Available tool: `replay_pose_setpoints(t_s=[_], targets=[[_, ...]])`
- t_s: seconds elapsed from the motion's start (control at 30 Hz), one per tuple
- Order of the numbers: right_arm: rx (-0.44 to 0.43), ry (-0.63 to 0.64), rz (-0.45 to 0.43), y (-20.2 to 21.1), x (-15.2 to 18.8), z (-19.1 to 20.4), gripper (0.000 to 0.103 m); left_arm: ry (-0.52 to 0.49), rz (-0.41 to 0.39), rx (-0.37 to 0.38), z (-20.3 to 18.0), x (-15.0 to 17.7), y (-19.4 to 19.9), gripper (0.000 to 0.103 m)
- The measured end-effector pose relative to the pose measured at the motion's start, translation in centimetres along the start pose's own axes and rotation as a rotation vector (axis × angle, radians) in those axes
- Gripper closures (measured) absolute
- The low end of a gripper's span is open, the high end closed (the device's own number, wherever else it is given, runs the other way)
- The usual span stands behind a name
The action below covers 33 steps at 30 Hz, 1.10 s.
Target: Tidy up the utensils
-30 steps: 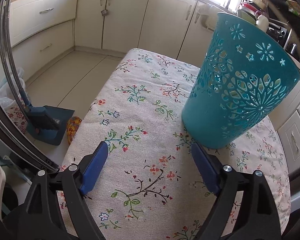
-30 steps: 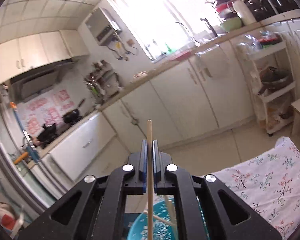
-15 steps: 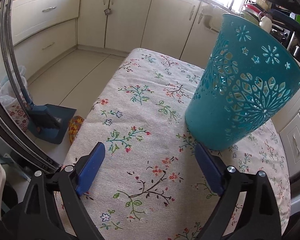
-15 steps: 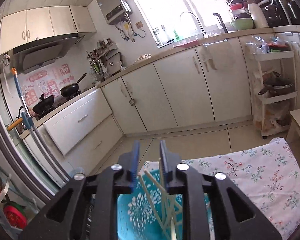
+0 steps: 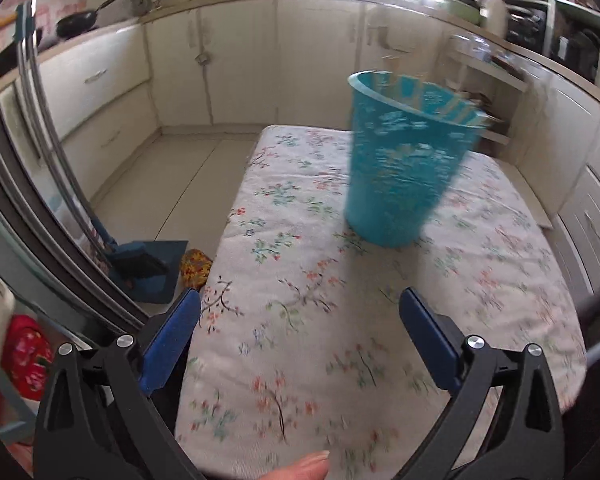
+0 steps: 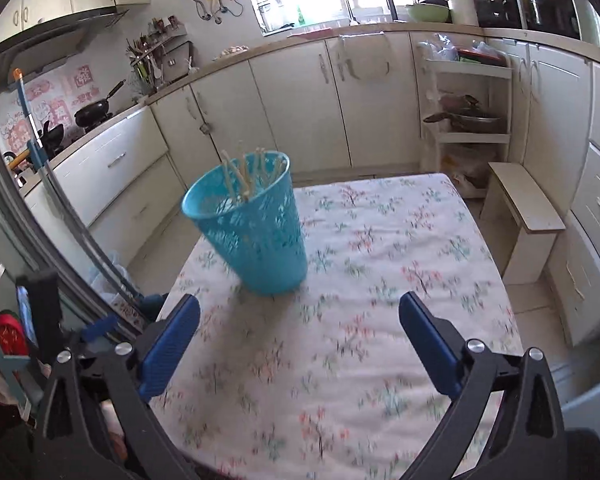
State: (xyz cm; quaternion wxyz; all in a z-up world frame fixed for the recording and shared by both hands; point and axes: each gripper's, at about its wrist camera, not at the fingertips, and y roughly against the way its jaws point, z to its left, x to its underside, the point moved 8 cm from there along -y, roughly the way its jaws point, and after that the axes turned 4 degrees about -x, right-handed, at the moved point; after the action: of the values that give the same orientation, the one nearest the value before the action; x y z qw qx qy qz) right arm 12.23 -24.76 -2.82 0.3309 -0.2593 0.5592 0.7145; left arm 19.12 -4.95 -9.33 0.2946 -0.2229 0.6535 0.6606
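Both grippers are clear of the teal perforated plastic basket (image 6: 248, 220), which stands upright on the floral-print tablecloth (image 6: 380, 280) covering the table. Pale wooden chopsticks (image 6: 240, 176) lean inside it, tips poking just above the rim.

Right gripper (image 6: 300, 340): jaws have just been opening, now spread wide w/ nothing between them, only cloth showing in the gap. Basket sits ahead & a bit left of it, apart from both pads.

Left gripper (image 5: 300, 336): jaws have also just been opening a little further, wide apart & empty. Basket is ahead & to the right in its view, blurred, not touching anything. A fingertip (image 5: 300, 470) shows at the bottom edge.

Step in hand, as I read it: drop is done, pull back w/o disturbing the basket. To do it well:
- Keep both sets of jaws wide so no pad snags the rim or a stick.
- Basket looks light & tall, so it would prob tip if clipped; move away along the table, not across it.
- Cloth is soft, could drag if a finger catches it, so stay above it.
- No more utensils visible on the cloth in either view; can't tell if any lie out of frame.
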Motion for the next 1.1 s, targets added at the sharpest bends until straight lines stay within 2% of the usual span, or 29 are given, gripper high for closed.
replay_pose_setpoints(t_s=[0.1,0.17,0.33,0.47,0.6,0.67,0.8,0.97,1.1], targets=[[-0.012,0.019,-0.012,2.7,0.6,1.6,0.007,-0.054,-0.045,-0.003,-0.6,0.6,4.5,0.007],[-0.028,0.024,-0.019,4.3,0.7,2.6,0.007,-0.061,-0.048,0.010,-0.8,0.9,7.0,0.007],[-0.084,0.022,-0.037,9.5,1.4,5.3,0.007,-0.036,-0.065,0.014,-0.8,2.0,13.5,0.007],[-0.053,0.011,-0.053,12.4,4.2,6.4,0.007,-0.015,-0.093,0.020,-0.7,4.2,17.4,0.007],[-0.012,-0.016,-0.073,14.0,7.8,6.3,0.007,0.009,-0.097,-0.008,0.1,6.5,19.5,0.007],[0.023,-0.031,-0.055,14.1,8.9,5.8,0.007,0.025,-0.097,-0.010,0.5,7.2,20.1,0.007],[0.053,-0.054,-0.080,15.0,8.5,5.5,0.007,0.054,-0.110,-0.018,1.5,7.6,21.0,0.007],[0.036,0.040,-0.125,16.3,8.7,8.1,0.007,0.068,-0.142,-0.022,2.1,7.8,22.1,0.007],[0.035,0.071,-0.141,16.7,8.8,8.8,0.007,0.076,-0.160,-0.028,2.4,7.7,22.7,0.007]])
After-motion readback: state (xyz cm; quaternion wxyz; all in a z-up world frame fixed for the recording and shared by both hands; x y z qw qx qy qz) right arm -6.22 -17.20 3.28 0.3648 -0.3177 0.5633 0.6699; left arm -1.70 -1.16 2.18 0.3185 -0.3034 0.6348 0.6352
